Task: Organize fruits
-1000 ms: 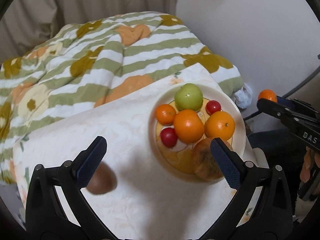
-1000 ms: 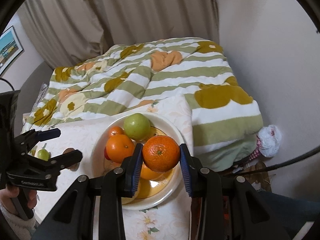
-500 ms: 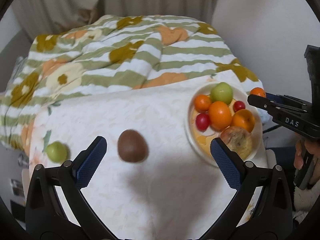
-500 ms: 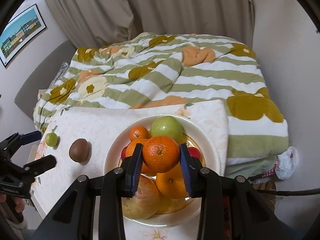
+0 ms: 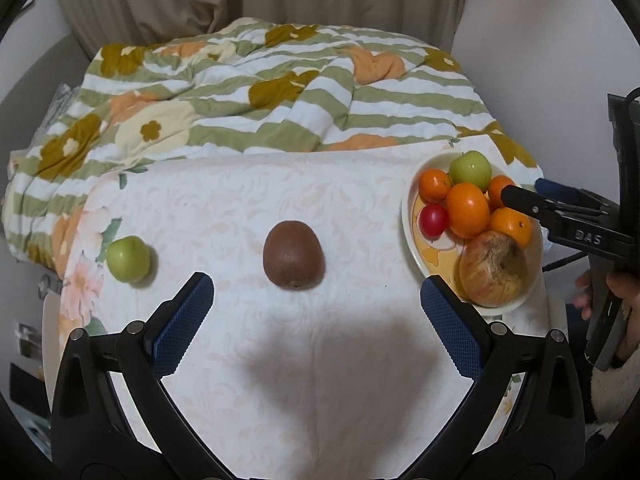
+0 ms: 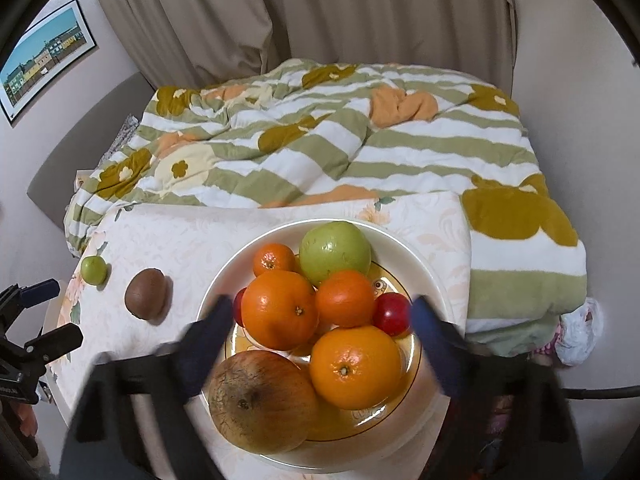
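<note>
A white plate (image 6: 424,264) holds a green apple (image 6: 335,252), several oranges, two small red fruits and a big brownish fruit (image 6: 260,400). My right gripper (image 6: 322,304) hovers just over the pile; its jaws are opening, blurred and wide apart, touching nothing. The mandarin (image 6: 345,298) lies free among the fruit between them. On the tablecloth to the left lie a brown kiwi (image 5: 293,255) and a small green fruit (image 5: 128,253). My left gripper (image 5: 316,286) is open, its fingers spread either side just short of the kiwi.
The table with the floral white cloth (image 5: 280,360) stands against a bed with a striped flowered blanket (image 5: 280,100). The plate (image 5: 410,216) sits near the table's right edge. A person's hand (image 5: 620,292) holds the right gripper (image 5: 524,192). Curtains hang behind.
The right gripper's jaws have sprung apart and let go of the mandarin, which now rests on the plate. The left gripper swung left, bringing the kiwi between its fingers.
</note>
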Demonstrator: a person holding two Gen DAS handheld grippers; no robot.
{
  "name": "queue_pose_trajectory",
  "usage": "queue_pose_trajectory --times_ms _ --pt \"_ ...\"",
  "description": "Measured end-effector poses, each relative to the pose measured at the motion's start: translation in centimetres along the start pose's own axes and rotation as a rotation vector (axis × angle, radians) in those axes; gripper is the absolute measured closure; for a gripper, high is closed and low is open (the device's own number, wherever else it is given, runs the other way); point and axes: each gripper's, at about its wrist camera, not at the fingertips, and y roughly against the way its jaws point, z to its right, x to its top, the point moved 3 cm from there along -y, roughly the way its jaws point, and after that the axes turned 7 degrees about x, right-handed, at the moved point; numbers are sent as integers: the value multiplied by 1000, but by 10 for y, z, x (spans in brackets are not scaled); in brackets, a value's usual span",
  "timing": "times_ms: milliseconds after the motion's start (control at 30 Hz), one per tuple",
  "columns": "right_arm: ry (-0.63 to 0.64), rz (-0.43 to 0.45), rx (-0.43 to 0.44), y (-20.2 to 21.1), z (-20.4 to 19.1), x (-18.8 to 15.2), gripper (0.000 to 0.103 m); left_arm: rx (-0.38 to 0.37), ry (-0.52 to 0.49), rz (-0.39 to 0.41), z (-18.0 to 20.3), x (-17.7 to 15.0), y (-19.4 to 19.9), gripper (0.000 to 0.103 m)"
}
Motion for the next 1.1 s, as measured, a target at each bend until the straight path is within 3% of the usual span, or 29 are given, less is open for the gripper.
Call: queue_pose_trajectory --times_ms 100,400,600,867,1100 --pt "16 15 -14 6 -3 -4 1 -5 0 13 1 -2 4 0" --pt "22 75 -23 36 -13 -7 1 -24 16 76 -8 -5 27 0" --pt "56 89 -16 51 -25 -7 1 12 42 95 -24 -6 43 0" --pt "77 118 -43 80 -58 -2 1 55 90 148 -72 -12 73 0" --pt "44 137 -79 88 -103 7 1 51 108 179 -139 -12 86 0"
